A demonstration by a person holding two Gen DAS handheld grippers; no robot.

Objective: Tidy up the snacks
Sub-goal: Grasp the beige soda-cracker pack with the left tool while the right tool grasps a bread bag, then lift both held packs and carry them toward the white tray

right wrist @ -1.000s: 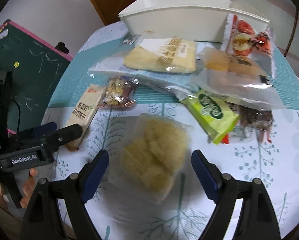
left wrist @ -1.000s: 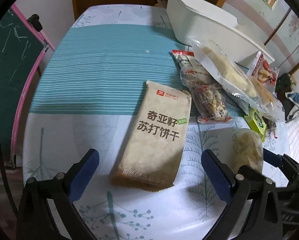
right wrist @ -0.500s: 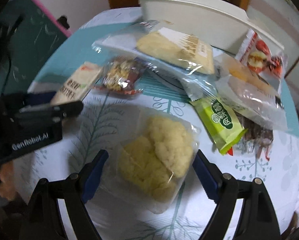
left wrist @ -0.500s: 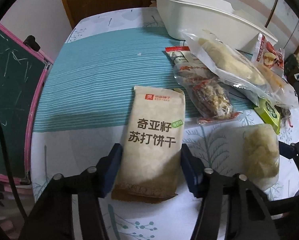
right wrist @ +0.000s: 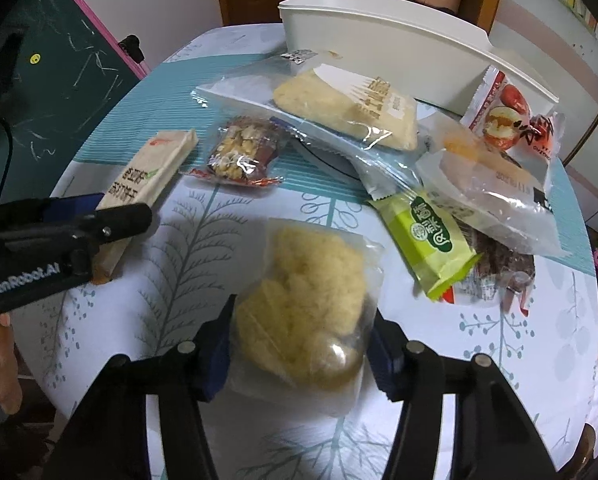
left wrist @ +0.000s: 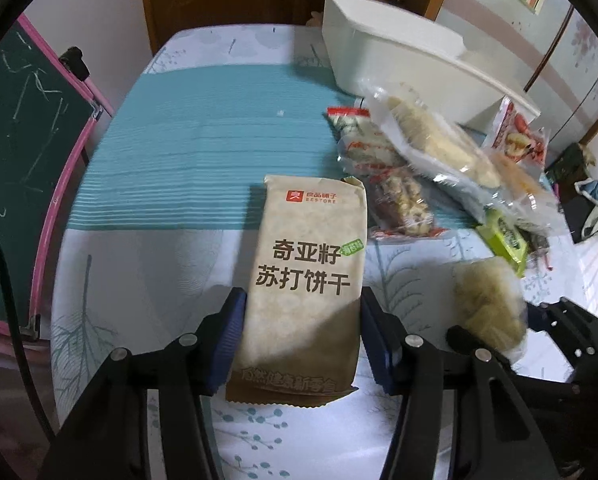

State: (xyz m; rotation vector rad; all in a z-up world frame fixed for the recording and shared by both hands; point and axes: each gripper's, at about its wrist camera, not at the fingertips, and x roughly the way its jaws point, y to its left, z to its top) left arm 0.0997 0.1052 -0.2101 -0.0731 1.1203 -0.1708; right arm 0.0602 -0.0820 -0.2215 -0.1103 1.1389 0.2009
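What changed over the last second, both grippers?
Left gripper went from wide open to clamped on the brown cracker pack, now tilted up slightly. Right gripper is closing, pads now against the clear bag of yellow puffs. White bin and the other snacks stayed put.

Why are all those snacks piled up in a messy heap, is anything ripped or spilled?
Nothing looks ripped or spilled. The snack packets just lie overlapping and crooked on the table beside the white bin, not yet sorted into it.
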